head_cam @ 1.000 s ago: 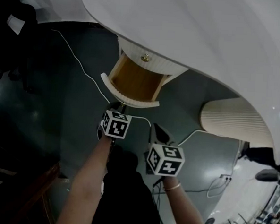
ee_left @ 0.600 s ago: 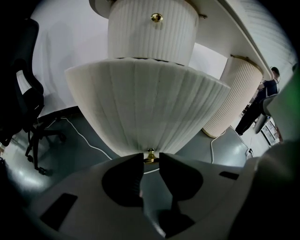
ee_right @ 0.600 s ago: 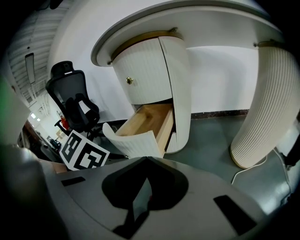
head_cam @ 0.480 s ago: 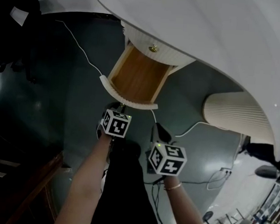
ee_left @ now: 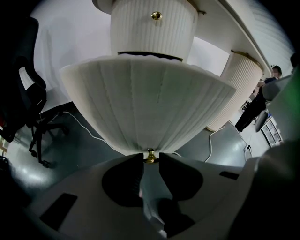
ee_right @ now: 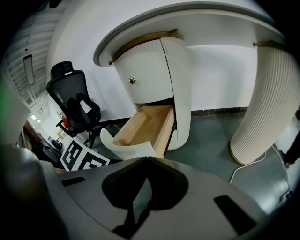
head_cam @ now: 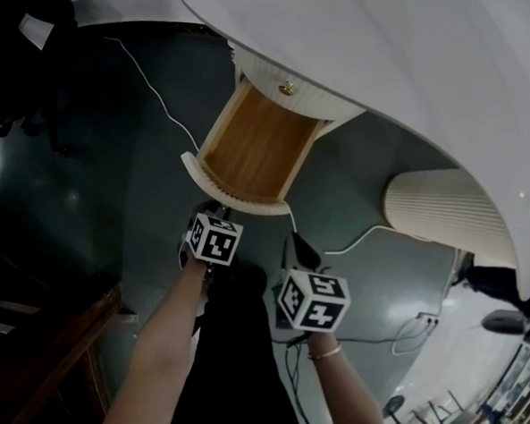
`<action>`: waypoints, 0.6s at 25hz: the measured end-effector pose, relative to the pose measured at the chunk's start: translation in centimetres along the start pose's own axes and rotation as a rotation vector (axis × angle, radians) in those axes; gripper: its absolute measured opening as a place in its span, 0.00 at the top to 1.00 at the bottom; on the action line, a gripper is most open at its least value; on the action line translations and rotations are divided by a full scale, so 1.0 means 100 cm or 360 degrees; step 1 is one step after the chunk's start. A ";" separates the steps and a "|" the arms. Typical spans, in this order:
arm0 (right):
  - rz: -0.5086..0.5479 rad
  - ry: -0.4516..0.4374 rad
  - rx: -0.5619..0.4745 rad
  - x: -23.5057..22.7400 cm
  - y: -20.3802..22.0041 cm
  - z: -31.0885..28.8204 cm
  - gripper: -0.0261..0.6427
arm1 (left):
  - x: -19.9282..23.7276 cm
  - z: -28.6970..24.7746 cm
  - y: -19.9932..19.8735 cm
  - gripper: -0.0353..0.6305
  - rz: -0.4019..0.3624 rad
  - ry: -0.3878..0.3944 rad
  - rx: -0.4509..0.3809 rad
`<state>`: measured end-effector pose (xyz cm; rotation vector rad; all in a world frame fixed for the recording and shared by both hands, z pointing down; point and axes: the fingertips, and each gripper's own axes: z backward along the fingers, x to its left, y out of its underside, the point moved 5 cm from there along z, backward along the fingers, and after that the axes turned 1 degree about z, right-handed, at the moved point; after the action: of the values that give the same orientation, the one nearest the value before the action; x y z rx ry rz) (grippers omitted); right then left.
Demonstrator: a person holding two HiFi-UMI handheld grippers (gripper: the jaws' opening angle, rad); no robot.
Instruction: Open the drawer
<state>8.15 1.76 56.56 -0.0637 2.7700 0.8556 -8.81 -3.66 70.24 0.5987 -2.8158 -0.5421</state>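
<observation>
L gripper (ee_left: 150, 162) is clamped on the small brass knob (ee_left: 150, 154) of the drawer (ee_left: 145, 103). Both jaws press the knob from the sides, at bottom-centre of the ribbed white front. In head view the L gripper (head_cam: 217, 209) sits right at the drawer front (head_cam: 235, 194). The drawer stands far out from under the white desk top (head_cam: 390, 62), w/ its wood inside visible.

R gripper (ee_right: 147, 159) has its jaws together & is empty. In head view the R gripper (head_cam: 302, 248) hangs near the L one, to its right & a bit lower, apart from the drawer.

R gripper view shows the drawer (ee_right: 140, 126) open from the side, below an upper drawer (ee_right: 145, 70) that is shut. A ribbed white leg (head_cam: 444, 218) stands at right. A white cable (head_cam: 155, 110) lies on the dark floor. An office chair (ee_right: 75, 105) is at left.
</observation>
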 end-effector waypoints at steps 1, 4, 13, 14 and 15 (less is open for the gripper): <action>-0.0001 -0.0001 0.0004 0.000 0.001 0.001 0.96 | 0.000 0.001 0.002 0.79 0.0002 -0.0006 0.0000; -0.0006 0.0002 0.0012 -0.001 0.004 0.004 0.96 | 0.001 0.001 0.003 0.79 0.0000 -0.0013 0.0006; -0.0019 -0.0007 0.0031 -0.001 0.009 0.015 0.96 | -0.001 0.014 0.002 0.79 0.0085 0.0041 0.0058; -0.0020 -0.0011 0.0029 -0.001 0.008 0.016 0.96 | -0.001 0.017 0.002 0.79 0.0090 0.0042 0.0048; -0.0020 -0.0015 0.0026 0.000 0.007 0.017 0.96 | -0.001 0.020 0.001 0.79 0.0095 0.0036 0.0038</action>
<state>8.48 3.26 55.55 -0.0742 2.7643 0.8276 -9.32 -2.87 68.43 0.5202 -2.8129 -0.4879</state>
